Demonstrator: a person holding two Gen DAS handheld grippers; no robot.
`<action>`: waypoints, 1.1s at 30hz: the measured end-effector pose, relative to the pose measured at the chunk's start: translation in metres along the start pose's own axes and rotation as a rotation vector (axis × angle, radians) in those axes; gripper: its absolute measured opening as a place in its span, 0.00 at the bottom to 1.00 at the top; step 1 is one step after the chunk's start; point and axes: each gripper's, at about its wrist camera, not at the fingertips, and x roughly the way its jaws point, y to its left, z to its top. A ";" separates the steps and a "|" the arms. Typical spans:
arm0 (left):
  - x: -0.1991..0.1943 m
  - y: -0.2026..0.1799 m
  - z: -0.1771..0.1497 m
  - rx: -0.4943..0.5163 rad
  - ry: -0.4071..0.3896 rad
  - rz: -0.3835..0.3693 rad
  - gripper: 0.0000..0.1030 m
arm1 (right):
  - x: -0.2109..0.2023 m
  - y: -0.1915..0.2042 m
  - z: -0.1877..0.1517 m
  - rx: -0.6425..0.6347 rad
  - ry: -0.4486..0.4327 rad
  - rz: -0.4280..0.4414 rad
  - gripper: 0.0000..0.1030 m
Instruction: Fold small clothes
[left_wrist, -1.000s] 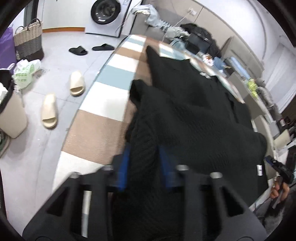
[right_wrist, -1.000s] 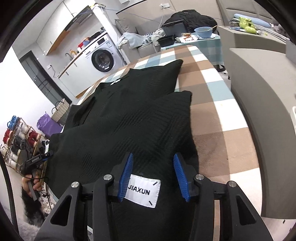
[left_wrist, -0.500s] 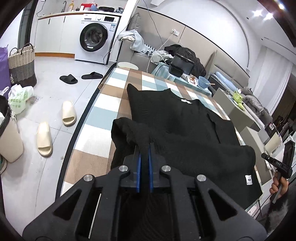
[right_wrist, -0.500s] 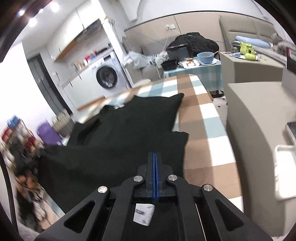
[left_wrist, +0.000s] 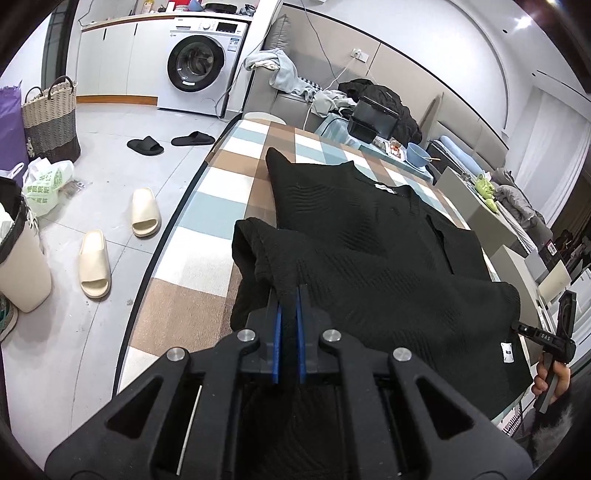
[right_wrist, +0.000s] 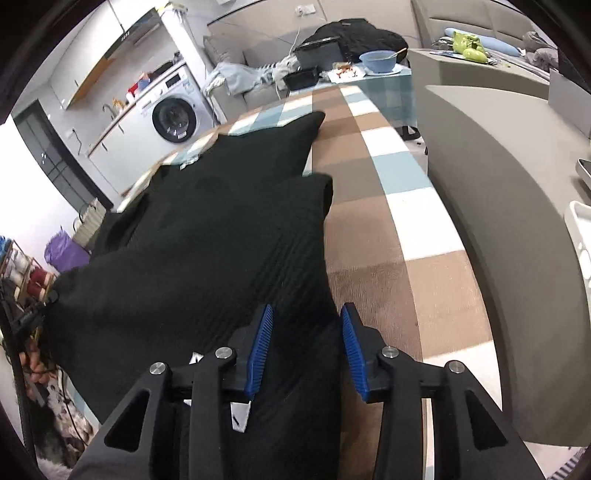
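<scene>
We have a black knit top (left_wrist: 369, 258) spread across the checked bench (left_wrist: 207, 229), its collar end lying toward the washing machine (left_wrist: 195, 62) and its hem end toward us. The left gripper (left_wrist: 290, 314) has its jaws closed on the hem corner on the side of the bench nearest the washing machine, and the cloth there is bunched and lifted off the bench. The right gripper (right_wrist: 306, 343) is at the opposite hem corner, the one farther from the washing machine; its jaws have just been opening and now stand apart, with the black cloth lying between the blue pads (right_wrist: 260, 347) but not pinched. A white label (right_wrist: 238, 415) shows just under that gripper.

As we judge it, the step in hand is taking both hem corners so the lower half can be carried over toward the collar. To do it well we would close the right jaws again on the very edge of the hem, catching both layers, before the left corner rises any further; otherwise one side lifts alone and the fold skews. Once both corners are held, we would keep them level and taut, carry them together toward the washing machine end, and lay the hem square on the shoulders.
</scene>
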 end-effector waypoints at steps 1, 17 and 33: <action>0.000 0.000 0.001 0.001 0.001 0.000 0.04 | 0.000 -0.001 0.001 0.007 -0.003 0.007 0.38; 0.003 0.002 0.032 0.009 -0.073 -0.008 0.03 | -0.053 0.038 0.053 -0.121 -0.262 0.077 0.04; 0.082 0.022 0.043 -0.062 0.115 0.090 0.24 | 0.005 0.004 0.068 0.125 -0.075 0.005 0.33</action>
